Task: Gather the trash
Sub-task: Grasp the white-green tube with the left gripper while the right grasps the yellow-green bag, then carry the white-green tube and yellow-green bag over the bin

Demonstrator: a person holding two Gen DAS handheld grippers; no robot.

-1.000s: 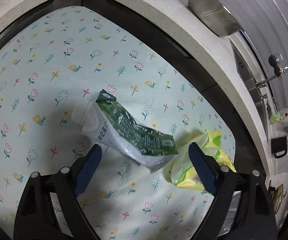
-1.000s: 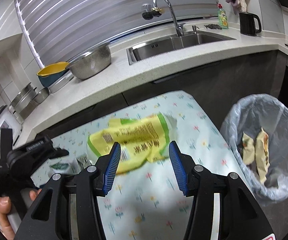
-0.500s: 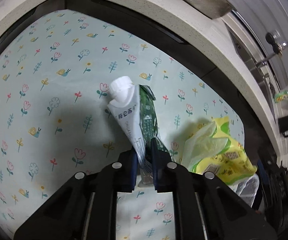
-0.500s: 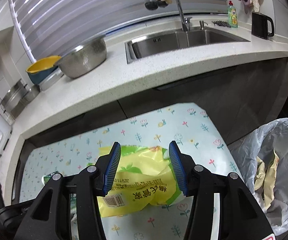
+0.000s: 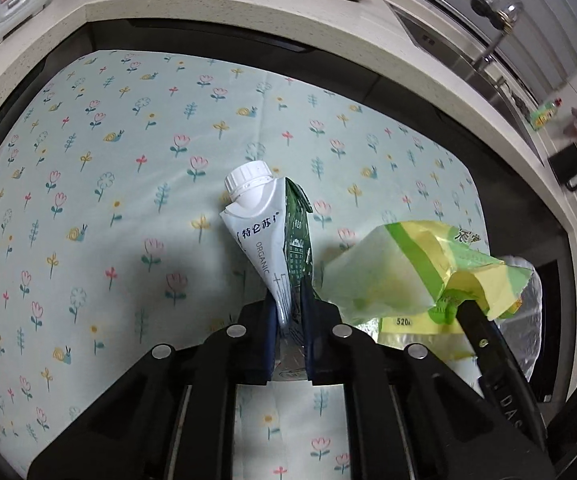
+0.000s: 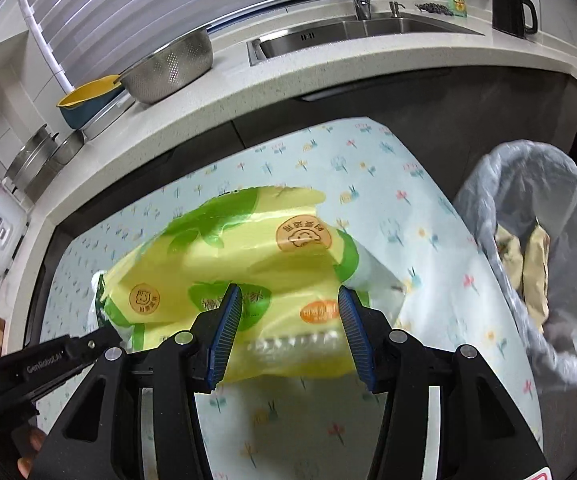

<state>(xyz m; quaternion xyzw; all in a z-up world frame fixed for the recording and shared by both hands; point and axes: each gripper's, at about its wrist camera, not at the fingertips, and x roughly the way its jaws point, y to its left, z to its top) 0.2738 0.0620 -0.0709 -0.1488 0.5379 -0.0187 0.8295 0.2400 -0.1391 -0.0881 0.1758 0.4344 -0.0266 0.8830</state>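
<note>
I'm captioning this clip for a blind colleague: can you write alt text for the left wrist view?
The left gripper is clamped on the flattened bottom end of a white and green milk carton, white cap pointing away, above a floral tablecloth. To its right a yellow-green plastic bag drapes over a finger of the right gripper; a kitchen counter curves behind.

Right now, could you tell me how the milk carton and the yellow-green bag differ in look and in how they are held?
The milk carton is white and dark green, flattened, with a white screw cap; the yellow-green bag is soft, crinkled plastic and much wider. The left hand-held gripper is shut on the carton's bottom end, while the bag lies between the right hand-held gripper's open fingers, not pinched. Both are over the flowered cloth.
</note>
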